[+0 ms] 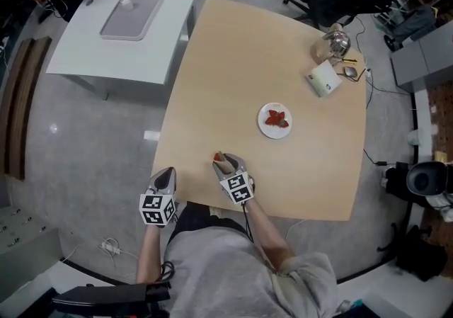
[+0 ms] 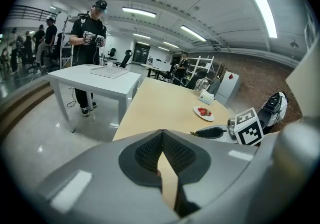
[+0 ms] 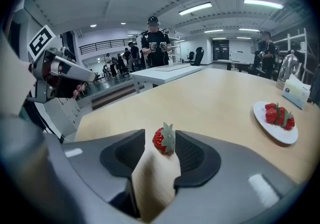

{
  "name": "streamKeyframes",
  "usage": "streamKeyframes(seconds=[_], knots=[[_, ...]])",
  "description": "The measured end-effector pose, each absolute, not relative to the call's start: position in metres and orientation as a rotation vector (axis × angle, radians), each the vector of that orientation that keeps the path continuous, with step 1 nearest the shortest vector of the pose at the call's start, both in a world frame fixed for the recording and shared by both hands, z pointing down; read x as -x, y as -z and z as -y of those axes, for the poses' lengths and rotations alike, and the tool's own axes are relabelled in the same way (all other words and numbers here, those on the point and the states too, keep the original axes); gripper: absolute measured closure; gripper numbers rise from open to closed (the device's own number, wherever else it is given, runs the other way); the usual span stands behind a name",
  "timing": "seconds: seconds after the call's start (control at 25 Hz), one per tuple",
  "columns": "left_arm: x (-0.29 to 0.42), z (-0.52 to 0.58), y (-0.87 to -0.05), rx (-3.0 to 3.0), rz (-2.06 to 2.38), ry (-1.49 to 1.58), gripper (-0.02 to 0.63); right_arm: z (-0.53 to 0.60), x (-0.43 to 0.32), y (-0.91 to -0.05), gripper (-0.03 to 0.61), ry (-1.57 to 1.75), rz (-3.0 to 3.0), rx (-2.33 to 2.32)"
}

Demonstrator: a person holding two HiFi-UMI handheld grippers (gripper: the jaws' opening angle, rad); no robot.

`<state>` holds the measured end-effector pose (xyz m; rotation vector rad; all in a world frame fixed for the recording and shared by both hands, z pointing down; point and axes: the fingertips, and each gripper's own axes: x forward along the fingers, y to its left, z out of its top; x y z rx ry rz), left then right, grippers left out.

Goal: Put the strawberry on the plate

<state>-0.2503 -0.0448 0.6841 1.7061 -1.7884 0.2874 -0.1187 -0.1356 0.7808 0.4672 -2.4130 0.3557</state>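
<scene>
A red strawberry with a green leaf cap lies on the tan table near its front edge. My right gripper stands open around it; in the right gripper view the strawberry sits between the two tips of the right gripper. The white plate lies further out to the right and holds a few strawberries; the right gripper view also shows this plate. My left gripper hovers at the table's front left edge, shut and empty, its left gripper pads meeting.
A white box and a glass pot stand at the far right of the table. A white side table with a grey tray stands to the left. A person stands behind that side table.
</scene>
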Motion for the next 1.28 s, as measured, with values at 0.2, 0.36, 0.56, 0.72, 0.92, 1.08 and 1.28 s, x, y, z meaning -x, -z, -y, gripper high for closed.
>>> streamKeyframes(seconds=[0.2, 0.36, 0.56, 0.72, 0.92, 1.08, 1.28], knots=[[0.256, 0.046, -0.691, -1.684, 1.781, -0.296, 0.594, 0.138, 0.122, -0.793, 0.388, -0.335, 2.366, -0.465], [0.260, 0.047, -0.693, -1.676, 1.780, -0.300, 0.594, 0.142, 0.122, -0.792, 0.420, -0.306, 2.342, -0.484], [0.261, 0.053, -0.693, -1.678, 1.778, -0.299, 0.594, 0.142, 0.123, -0.792, 0.428, -0.323, 2.355, -0.488], [0.256, 0.058, -0.691, -1.692, 1.769, -0.301, 0.594, 0.145, 0.120, -0.792, 0.430, -0.364, 2.360, -0.504], [0.252, 0.060, -0.689, -1.705, 1.768, -0.304, 0.594, 0.150, 0.114, -0.785, 0.431, -0.404, 2.380, -0.532], [0.247, 0.065, -0.686, -1.731, 1.756, -0.308, 0.594, 0.159, 0.105, -0.774, 0.431, -0.402, 2.397, -0.586], [0.232, 0.076, -0.684, -1.777, 1.725, -0.314, 0.594, 0.175, 0.085, -0.757, 0.432, -0.414, 2.418, -0.685]])
